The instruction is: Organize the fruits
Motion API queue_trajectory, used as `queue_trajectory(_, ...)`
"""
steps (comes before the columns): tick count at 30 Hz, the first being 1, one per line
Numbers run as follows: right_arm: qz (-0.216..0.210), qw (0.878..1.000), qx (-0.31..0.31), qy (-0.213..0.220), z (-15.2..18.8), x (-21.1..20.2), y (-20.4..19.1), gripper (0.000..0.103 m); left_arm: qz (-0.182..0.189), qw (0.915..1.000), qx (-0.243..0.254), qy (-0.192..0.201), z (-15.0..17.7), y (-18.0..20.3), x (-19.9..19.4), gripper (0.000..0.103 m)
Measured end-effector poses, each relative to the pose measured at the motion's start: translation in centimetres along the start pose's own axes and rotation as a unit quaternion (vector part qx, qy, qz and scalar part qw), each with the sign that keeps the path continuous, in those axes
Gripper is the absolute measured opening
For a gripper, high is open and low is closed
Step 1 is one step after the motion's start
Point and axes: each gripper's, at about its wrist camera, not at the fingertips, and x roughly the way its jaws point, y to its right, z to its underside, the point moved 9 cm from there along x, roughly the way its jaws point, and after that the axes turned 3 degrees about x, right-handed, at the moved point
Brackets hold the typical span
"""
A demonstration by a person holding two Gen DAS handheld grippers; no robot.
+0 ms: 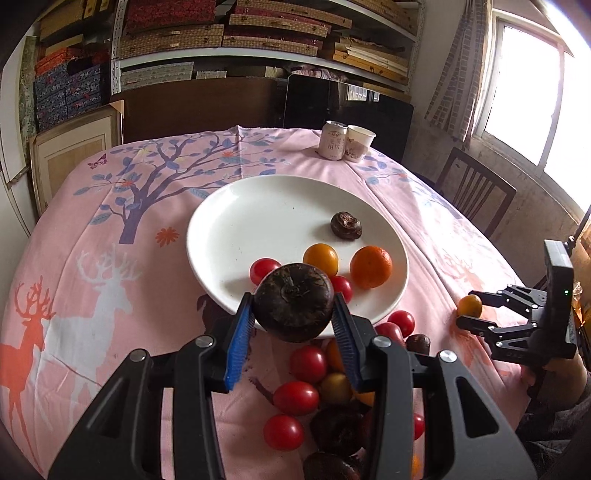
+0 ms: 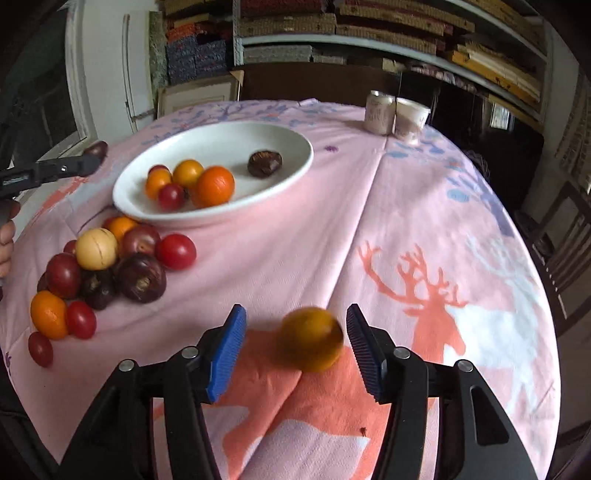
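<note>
Left gripper [image 1: 293, 317]: its blue pads are pinched on a dark brown water chestnut [image 1: 294, 301], one pad on each side, held up over the near rim of the plate.
Right gripper [image 2: 295, 345]: its pads stand spread, with a small orange fruit [image 2: 311, 339] between them; the fruit is blurred, with a gap on each side, so neither pad presses it. It sits over the tablecloth, well apart from the plate.
Plate [image 1: 236, 221]: white, round and shallow, near the middle of the table. It holds a second water chestnut [image 1: 345, 225], an orange [image 1: 370, 266], a yellow-orange tomato [image 1: 320, 258] and red cherry tomatoes [image 1: 263, 268], all gathered on the near side; the far side is bare.
Loose pile [image 2: 110, 266]: on the cloth just beside the plate's near edge lie red tomatoes, dark water chestnuts, small oranges and one pale cream round fruit [image 2: 96, 248] with a crack line, touching one another.
Tablecloth [image 1: 110, 295]: pink, printed with a blue-leaved tree, orange and white deer and a butterfly; a fold runs down its length.
Far edge of table: a drink can [image 1: 332, 140] and a paper cup [image 1: 359, 143] stand upright, touching.
Room: shelves [image 1: 258, 33] stacked with flat woven and patterned boxes behind the table, a bright window [image 1: 535, 103] with a curtain on the right, a dark wooden chair [image 1: 476, 192] beside the table.
Person: part of a hand [image 2: 6, 240] shows at the left edge of the right view.
</note>
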Motion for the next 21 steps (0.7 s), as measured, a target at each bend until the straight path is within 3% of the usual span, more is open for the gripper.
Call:
queue_trajectory(2, -0.005, 1.000, 0.009, 0.003, -0.1, -0.2, 0.3, 0.037, -0.001, 1.0000, -0.002, 0.004, 0.2, 0.0, -0.6, 0.041)
queue_trajectory(4, -0.026, 0.999, 0.034, 0.002, -0.3, -0.4, 0.6, 0.037, -0.002, 1.0000, -0.001, 0.006, 0.3, 0.1, -1.0, 0.041)
queue_trajectory(7, -0.016, 0.999, 0.032, -0.001, -0.5, -0.1, 0.3, 0.037, -0.009, 0.9999, 0.003, 0.005, 0.4, 0.0, -1.1, 0.041)
queue_trajectory(9, -0.032, 0.999, 0.043, 0.008, -1.2, -0.5, -0.1, 0.037, -0.011, 0.9999, 0.000, 0.003, 0.3, -0.3, -0.9, 0.041)
queue_trajectory(14, -0.097, 0.993, 0.045, 0.044, -8.2, -1.0, -3.5, 0.037, -0.018, 0.9998, 0.004, -0.010, -1.4, -1.0, 1.4, 0.041)
queue_trajectory(17, -0.118, 0.991, 0.051, 0.042, -12.4, 1.1, -5.6, 0.037, -0.024, 0.9994, 0.003, -0.026, -2.8, -1.4, 4.1, 0.041)
queue_trajectory(21, -0.105, 0.993, 0.049, 0.029, -15.0, 5.0, -7.2, 0.037, -0.037, 0.9977, -0.001, -0.056, -3.3, -2.1, 7.6, 0.042)
